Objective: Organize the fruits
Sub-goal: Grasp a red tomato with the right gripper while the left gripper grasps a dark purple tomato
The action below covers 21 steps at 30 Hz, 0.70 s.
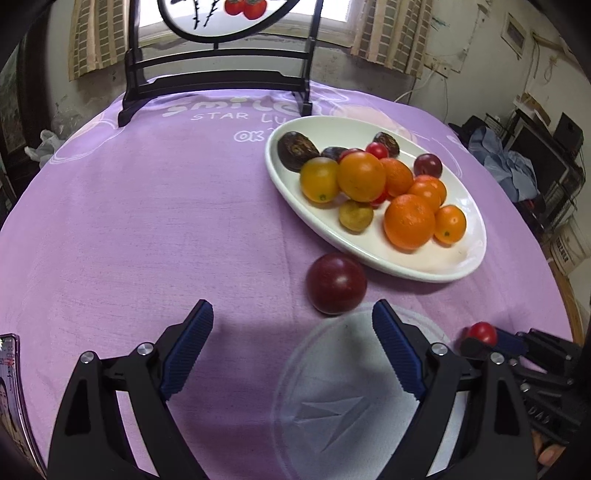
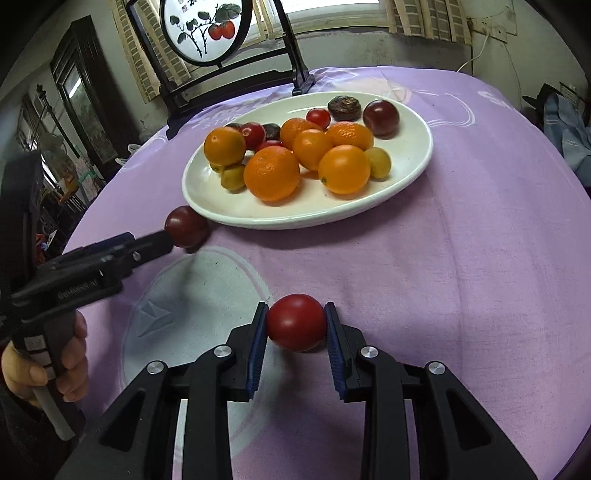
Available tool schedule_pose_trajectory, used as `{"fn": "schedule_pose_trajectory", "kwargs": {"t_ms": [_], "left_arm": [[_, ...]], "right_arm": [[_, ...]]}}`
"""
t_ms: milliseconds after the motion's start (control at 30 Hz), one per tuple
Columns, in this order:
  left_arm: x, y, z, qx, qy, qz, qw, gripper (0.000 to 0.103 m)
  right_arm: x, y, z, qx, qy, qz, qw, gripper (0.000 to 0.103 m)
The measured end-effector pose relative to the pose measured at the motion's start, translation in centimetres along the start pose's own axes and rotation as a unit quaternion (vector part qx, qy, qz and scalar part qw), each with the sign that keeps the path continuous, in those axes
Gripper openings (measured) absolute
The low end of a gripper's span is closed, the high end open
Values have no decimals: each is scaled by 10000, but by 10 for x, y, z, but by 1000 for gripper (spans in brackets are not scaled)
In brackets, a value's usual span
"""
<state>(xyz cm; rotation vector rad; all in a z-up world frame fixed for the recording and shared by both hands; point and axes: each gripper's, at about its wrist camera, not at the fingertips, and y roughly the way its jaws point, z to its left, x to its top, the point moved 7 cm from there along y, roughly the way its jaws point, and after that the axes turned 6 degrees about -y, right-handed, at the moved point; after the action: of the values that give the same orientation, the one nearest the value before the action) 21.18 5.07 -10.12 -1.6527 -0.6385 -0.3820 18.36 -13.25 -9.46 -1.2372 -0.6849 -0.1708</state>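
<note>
A white oval plate (image 1: 458,264) (image 2: 417,122) holds several oranges, small yellow-green fruits, red tomatoes, dark plums and dark wrinkled fruits. A dark red plum (image 1: 336,283) (image 2: 186,226) lies on the purple cloth just in front of the plate. My left gripper (image 1: 291,325) is open, its fingers wide apart just short of this plum. My right gripper (image 2: 295,325) is shut on a red tomato (image 2: 296,322), low over the cloth; it also shows in the left wrist view (image 1: 481,333).
A black framed round screen (image 2: 207,29) stands at the table's far edge behind the plate. The purple cloth (image 1: 147,221) has a pale round print near me. Clutter and shelves stand to the right of the table (image 1: 535,166).
</note>
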Motion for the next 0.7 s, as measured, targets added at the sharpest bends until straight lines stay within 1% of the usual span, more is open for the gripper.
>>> {"fn": "schedule_pose_trajectory", "kwargs": {"t_ms": [100,200,267,300,333,367,400,433,467,500,533,600,700], "left_arm": [[-3,5,-6,115,187,-16,9998,86],[-2,7,-11,145,326,-78,9993,86],[-3,12,-14,141,357,-7,9993,85],[-4,15,-17,112,362,69,9993,81],[-5,19,-19,85,360,152,9992,72],[-6,24,-22,47,364,267,9990,67],[-6,26,-24,135,406,226,9988,65],[-5,28,-28,170,502,185,9984,56],[-5,29,-31,242,586,160,9979,55],[-5,30,-33,224,608,149,9978,44],[-5,29,-35,209,607,145,9978,40],[-5,27,-35,203,610,156,9978,38],[-10,20,-35,49,548,238,9982,38]], "right_arm": [[2,-7,3,-125,-142,-106,9998,31],[2,-13,11,-69,-286,-185,9994,31],[2,-15,15,-48,-358,-208,9991,31],[2,-17,15,-39,-365,-217,9991,31],[2,-19,15,-27,-358,-233,9991,31],[2,-21,14,-13,-338,-266,9991,31],[3,-23,14,-5,-325,-292,9990,31],[3,-25,13,5,-311,-323,9990,31],[4,-28,12,17,-288,-359,9989,31],[4,-29,11,25,-274,-383,9989,31],[3,-30,11,30,-265,-397,9989,31],[4,-30,9,29,-217,-399,9990,31],[4,-31,6,30,-159,-425,9990,31]]}}
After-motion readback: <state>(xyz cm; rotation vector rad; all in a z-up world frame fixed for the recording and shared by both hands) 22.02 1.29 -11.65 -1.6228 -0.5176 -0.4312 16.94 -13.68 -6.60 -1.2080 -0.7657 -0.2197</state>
